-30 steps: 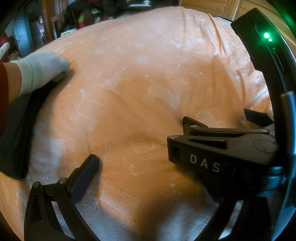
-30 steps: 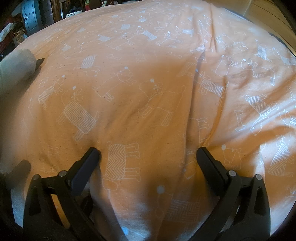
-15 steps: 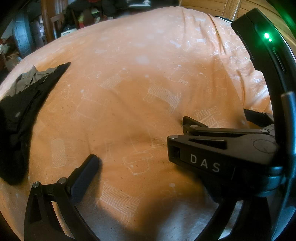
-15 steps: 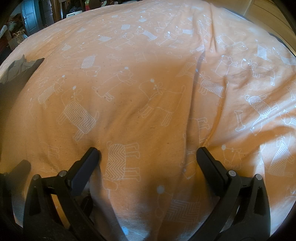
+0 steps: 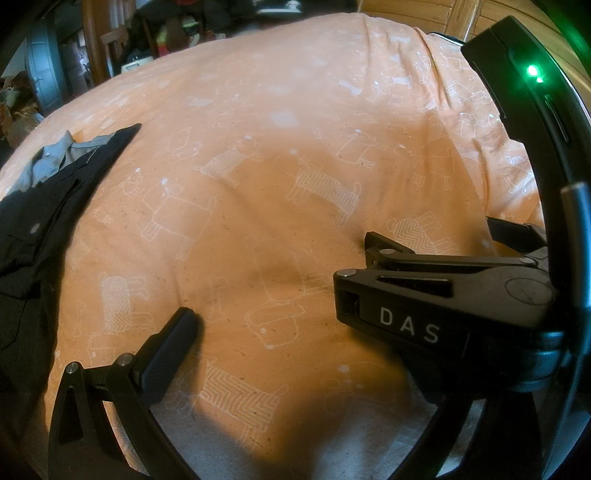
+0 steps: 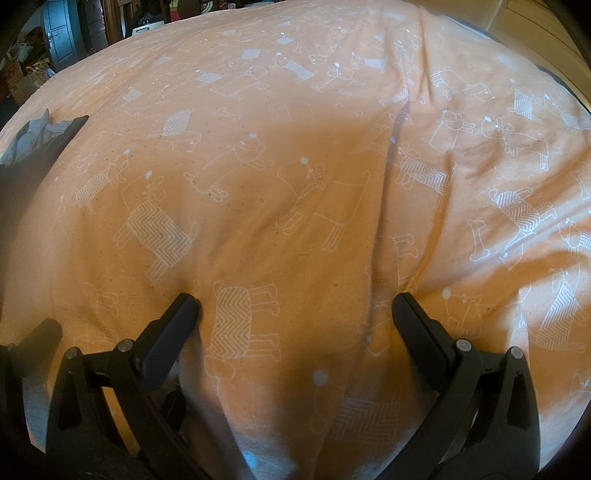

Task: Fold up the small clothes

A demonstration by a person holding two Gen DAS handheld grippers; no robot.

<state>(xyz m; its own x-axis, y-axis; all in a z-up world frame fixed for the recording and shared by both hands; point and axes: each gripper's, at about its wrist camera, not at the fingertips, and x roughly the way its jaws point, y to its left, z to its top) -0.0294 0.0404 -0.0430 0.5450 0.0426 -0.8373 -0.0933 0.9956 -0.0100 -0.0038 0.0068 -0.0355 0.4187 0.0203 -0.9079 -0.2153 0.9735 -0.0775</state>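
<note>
A small black garment (image 5: 44, 206) with a grey part at its top lies flat at the left edge of the orange bedcover (image 5: 295, 155); its corner also shows in the right wrist view (image 6: 40, 140). My left gripper (image 5: 295, 314) rests open on the cover, well right of the garment, with nothing between its fingers. Its right finger is hidden behind the black housing marked DAS (image 5: 406, 325) of the other gripper. My right gripper (image 6: 295, 304) also rests on the cover, open and holding nothing.
The cover carries white dog drawings and a few soft creases (image 6: 391, 155). Beyond the bed's far edge stand a blue-grey door (image 5: 44, 74) and cluttered furniture (image 5: 177, 33). Light wood (image 5: 443, 11) shows at the upper right.
A hand in a white glove that pressed on the garment one second ago has withdrawn from view, and the garment now lies uncovered. Neither gripper has moved.
</note>
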